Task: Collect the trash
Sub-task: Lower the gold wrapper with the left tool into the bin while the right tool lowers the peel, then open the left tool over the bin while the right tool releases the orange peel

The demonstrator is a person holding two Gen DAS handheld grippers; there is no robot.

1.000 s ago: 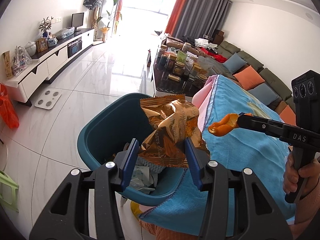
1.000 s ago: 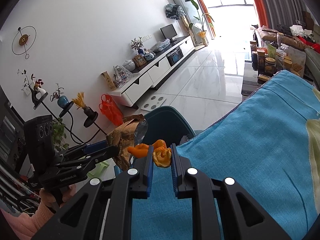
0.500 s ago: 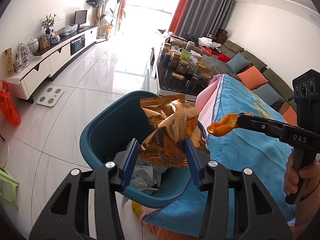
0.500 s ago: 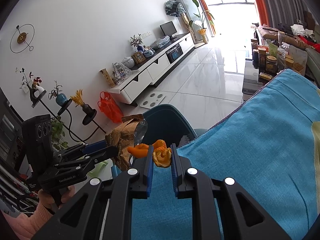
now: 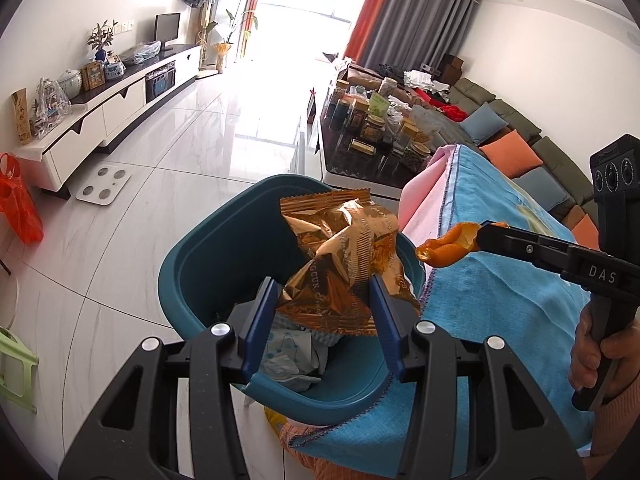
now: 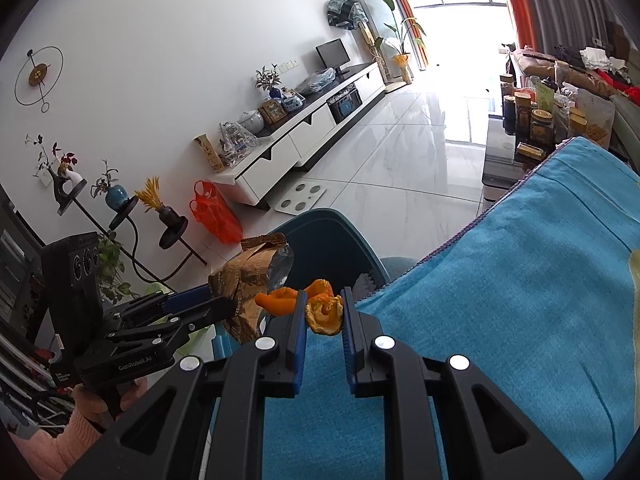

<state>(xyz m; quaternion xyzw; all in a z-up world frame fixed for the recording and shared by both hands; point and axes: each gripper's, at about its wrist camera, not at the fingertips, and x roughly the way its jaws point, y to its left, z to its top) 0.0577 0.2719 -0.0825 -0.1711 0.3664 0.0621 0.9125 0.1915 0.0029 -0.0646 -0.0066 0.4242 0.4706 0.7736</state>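
The left gripper [image 5: 323,312] hugs the crinkly gold snack bag [image 5: 344,264] over the round teal bin [image 5: 188,276]; the right gripper [image 6: 322,316] pinches orange peel [image 6: 320,310] beside the bin, so let go right above it

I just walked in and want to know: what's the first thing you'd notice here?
A shiny gold snack wrapper, crumpled, is pinched in the left gripper right over the teal trash bin. Beside it, the right gripper grips a bright orange peel over the edge of the blue towel.

Teal bin [image 5: 192,280], gold-brown printed wrapper [image 5: 344,256], orange peel [image 5: 448,246], blue cloth [image 5: 500,300].
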